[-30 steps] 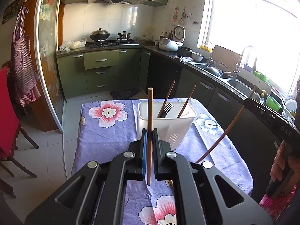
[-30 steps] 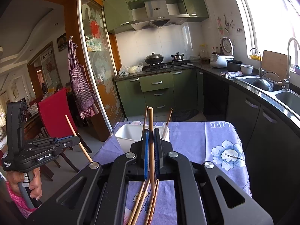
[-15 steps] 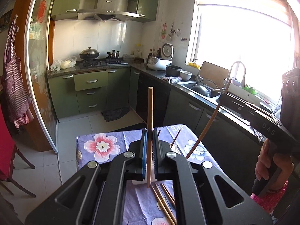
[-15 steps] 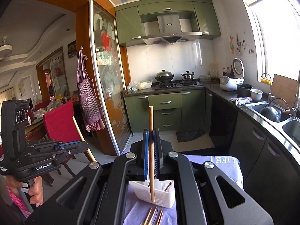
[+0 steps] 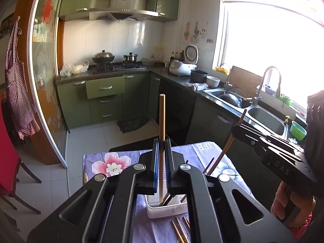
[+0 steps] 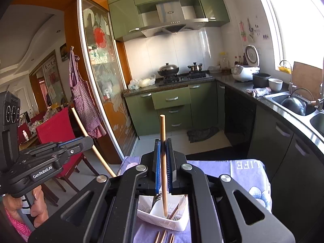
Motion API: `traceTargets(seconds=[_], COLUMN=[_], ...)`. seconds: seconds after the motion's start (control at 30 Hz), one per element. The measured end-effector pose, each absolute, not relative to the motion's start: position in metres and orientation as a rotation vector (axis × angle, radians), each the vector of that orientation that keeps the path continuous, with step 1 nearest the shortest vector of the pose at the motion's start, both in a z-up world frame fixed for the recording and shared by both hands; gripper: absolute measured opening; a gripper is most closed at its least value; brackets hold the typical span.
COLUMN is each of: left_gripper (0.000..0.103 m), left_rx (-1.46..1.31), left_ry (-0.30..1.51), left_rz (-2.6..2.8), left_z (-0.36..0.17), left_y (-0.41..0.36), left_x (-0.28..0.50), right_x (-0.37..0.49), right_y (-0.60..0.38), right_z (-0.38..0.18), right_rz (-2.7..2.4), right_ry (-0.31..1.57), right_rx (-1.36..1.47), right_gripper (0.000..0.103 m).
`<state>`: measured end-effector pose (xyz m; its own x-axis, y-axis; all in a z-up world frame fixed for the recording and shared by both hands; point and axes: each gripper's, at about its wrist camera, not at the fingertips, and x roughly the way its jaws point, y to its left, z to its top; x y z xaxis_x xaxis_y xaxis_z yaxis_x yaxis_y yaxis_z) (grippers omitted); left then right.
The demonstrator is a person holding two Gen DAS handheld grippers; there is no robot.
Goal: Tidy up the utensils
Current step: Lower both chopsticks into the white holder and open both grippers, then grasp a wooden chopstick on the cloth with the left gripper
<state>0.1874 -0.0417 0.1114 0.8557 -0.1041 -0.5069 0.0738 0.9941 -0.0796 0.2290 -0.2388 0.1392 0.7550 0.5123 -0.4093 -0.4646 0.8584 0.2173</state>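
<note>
Left gripper (image 5: 161, 151): jaws pinched tight on one wooden chopstick (image 5: 161, 121), held near upright, its lower tip hanging over the white holder (image 5: 162, 210). Right gripper (image 6: 163, 151): jaws likewise clamped on a second chopstick (image 6: 163, 137), slightly tilted, lower tip inside the holder's (image 6: 162, 220) opening.

The left wrist view shows the holder mostly hidden behind the jaws, with dark utensil handles sticking out, and the right gripper (image 5: 235, 129) off to the right with its chopstick (image 5: 224, 151) slanting down toward the holder, a hand (image 5: 291, 204) on its grip.

The right wrist view looks down into the holder more: slotted base, a fork (image 6: 157, 199) and other chopsticks leaning inside. It shows the left gripper (image 6: 89, 140) at left with its chopstick (image 6: 81, 123), and a hand (image 6: 38, 206) below.

Both views: loose chopsticks (image 5: 180, 230) lie on the purple flowered cloth of the surface (image 5: 101, 164), just near of the holder. Far behind: green cabinets, stove with pots, sink at right. Only the right view shows the red chair (image 6: 58, 129).
</note>
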Motion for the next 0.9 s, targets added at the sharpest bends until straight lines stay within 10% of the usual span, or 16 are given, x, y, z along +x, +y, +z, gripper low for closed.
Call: traceTargets(seconds=[0.6,0.9], left_gripper=[0.045,0.048], left_rx=[-0.087,-0.194], left_ry=[0.614,0.991], left_rz=[-0.073,-0.104], left_z=[0.075,-0.061], left_y=[-0.030,-0.045], left_x=[0.167,0.144], right_x=[0.184,0.128], right_y=[-0.259,-0.309], right_z=[0.111,0.026], right_rz=[0.552,0.434], right_ry=[0.463,0.563], right_rx=[0.099,0.123], right_gripper=[0.027,0.036])
